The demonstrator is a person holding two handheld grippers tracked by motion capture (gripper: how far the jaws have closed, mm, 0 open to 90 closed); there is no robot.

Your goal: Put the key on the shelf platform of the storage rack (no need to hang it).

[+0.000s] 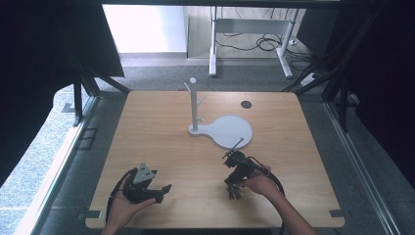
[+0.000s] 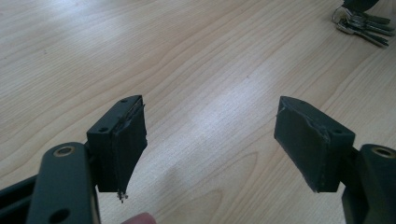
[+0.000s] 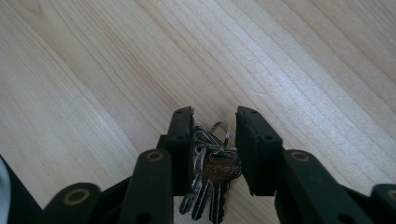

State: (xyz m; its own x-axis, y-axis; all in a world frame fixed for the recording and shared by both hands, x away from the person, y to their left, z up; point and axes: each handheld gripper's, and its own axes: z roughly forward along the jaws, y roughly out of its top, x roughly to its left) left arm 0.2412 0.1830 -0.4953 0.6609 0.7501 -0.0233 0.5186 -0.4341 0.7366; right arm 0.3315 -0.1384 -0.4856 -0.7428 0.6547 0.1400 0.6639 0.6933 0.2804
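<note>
A bunch of silver keys (image 3: 217,172) on a ring lies between the jaws of my right gripper (image 3: 214,114), which are drawn in close on both sides of it. In the high view that gripper (image 1: 234,187) points down at the table's front right, with the keys (image 1: 236,193) at its tip on the wood. My left gripper (image 1: 165,192) rests low at the front left, open, with nothing between its fingers (image 2: 123,140). From the left gripper (image 2: 210,102) the keys (image 2: 362,24) show fanned on the table at the far upper right.
A white peg stand (image 1: 195,105) rises from a round white base (image 1: 232,132) at the table's middle back. A small dark round mark (image 1: 246,104) sits behind it to the right. Bare wood (image 1: 161,142) spreads between the stand and both hands.
</note>
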